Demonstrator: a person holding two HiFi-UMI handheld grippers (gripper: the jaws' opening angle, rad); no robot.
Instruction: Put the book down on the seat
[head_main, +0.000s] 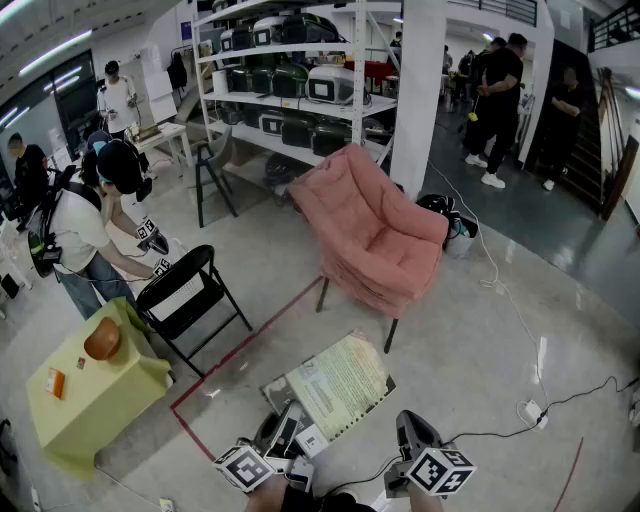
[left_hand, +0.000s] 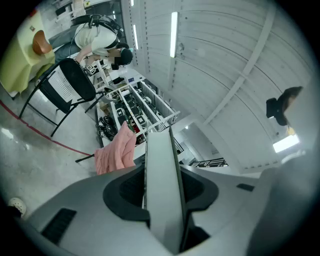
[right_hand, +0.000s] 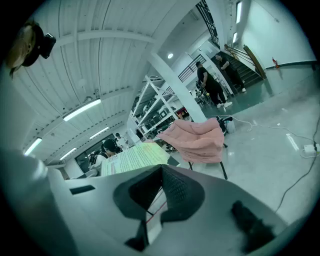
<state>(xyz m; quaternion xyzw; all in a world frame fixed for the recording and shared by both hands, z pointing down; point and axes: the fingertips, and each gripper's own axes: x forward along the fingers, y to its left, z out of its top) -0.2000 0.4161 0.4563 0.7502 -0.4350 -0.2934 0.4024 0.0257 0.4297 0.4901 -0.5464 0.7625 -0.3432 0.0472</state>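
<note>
Currently, the left gripper (head_main: 288, 432) is clamped on the near edge of the book (head_main: 335, 385). The left gripper view shows the pale slab of pages filling the gap between both pads. The book is held roughly flat, printed face up, in the air above the floor (head_main: 480, 320), at 6 o'clock in the head view. The right gripper (head_main: 412, 432) sits at 3 o'clock of the left one, near the book's right corner and apart from it. Its jaws are together at the tips, with nothing between them. The pink chair (head_main: 345, 195) stands at 12 o'clock of the book. The book is near the front edge of its seat (head_main: 395, 265) but does not touch it. A red tape line (head_main: 255, 335) runs across the floor between the book and a black folding chair (head_main: 185, 295) at 10 o'clock. A counter (head_main: 60, 410) under a yellow-green cloth stands at 9 o'clock and carries a brown rounded object (head_main: 102, 340). A person (head_main: 85, 230) bends over behind the folding chair. A shelving rack (head_main: 300, 90) stands at 12 o'clock, behind the pink chair.
</note>
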